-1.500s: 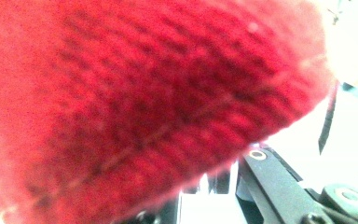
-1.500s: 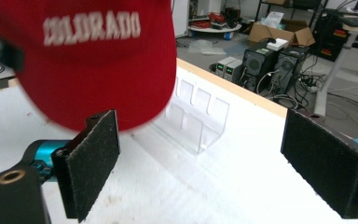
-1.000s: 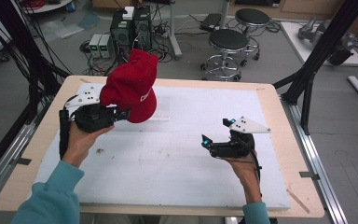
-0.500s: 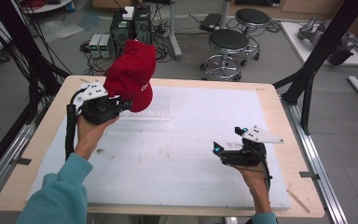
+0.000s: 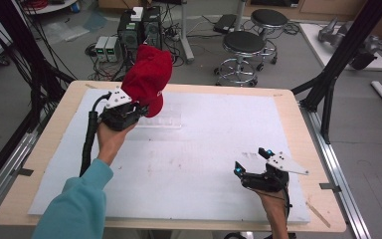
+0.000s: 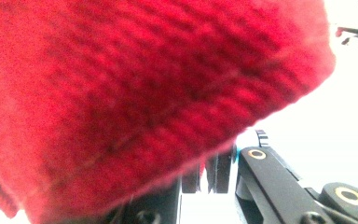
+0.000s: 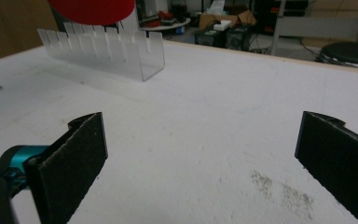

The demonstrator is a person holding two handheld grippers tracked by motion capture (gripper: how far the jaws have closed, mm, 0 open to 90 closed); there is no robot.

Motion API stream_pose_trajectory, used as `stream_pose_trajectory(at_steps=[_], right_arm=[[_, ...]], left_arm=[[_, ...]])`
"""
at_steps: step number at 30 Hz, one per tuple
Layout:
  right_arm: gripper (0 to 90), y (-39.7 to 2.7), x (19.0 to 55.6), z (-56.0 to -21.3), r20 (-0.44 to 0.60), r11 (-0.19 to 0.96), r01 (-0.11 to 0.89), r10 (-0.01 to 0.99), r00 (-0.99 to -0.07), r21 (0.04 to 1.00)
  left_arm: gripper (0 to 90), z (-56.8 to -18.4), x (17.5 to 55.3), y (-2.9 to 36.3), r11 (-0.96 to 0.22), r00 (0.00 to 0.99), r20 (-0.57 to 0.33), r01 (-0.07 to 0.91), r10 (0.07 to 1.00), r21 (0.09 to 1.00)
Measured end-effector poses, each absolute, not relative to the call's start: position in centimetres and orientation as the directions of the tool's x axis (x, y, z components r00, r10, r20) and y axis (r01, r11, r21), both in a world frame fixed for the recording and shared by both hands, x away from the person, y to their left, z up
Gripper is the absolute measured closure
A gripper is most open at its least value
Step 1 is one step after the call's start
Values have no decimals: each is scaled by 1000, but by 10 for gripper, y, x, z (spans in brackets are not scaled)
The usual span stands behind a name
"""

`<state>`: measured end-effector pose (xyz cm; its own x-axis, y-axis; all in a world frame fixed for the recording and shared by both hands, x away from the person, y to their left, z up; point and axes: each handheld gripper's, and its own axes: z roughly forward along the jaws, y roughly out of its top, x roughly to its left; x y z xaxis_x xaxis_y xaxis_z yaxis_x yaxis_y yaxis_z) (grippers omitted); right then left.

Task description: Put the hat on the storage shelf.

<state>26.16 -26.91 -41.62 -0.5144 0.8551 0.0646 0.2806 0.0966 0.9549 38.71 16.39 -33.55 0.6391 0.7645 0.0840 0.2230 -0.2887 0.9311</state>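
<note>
**Hat lifted, placement still ahead**

We have the red knitted hat (image 5: 148, 77) up off the counter (image 5: 40, 149), held aloft at the far left by our left hand-held gripper (image 5: 129, 110). In the left gripper view the knit (image 6: 135, 88) hangs right over the jaws, which stand close together with the hat's edge pinched between them, so we judge the grip to be secure. That is the part we count as done: the hat is picked up and carried.

Just beyond and below the hat stands a clear slotted rack (image 5: 161, 119), seen also in the right gripper view (image 7: 107, 49) with the red hat (image 7: 93, 9) hovering above its far end. We take it that the hat is meant to go on or near this rack; it is not yet touching it as far as we can tell.

Our right hand-held gripper (image 5: 252, 167) waits near the front right of the counter, jaws wide apart and holding nothing. What is left, in our judgement, is lowering and releasing the hat.
</note>
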Motion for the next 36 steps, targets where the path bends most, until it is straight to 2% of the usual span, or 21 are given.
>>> stream_pose_trajectory(at_steps=[6, 17, 36], right_arm=[[10, -273, 257, -431, 85, 64, 271, 859, -505, 960], [11, -277, 253, -448, 101, 38, 270, 869, -484, 962], [11, -275, 250, -449, 83, 27, 225, 882, -464, 974]], left_arm=[[855, -342, 390, 155, -326, 620, 124, 224, 775, 918], [855, -351, 391, 149, -316, 584, 118, 251, 803, 915], [855, -357, 386, 131, -301, 530, 133, 244, 837, 922]])
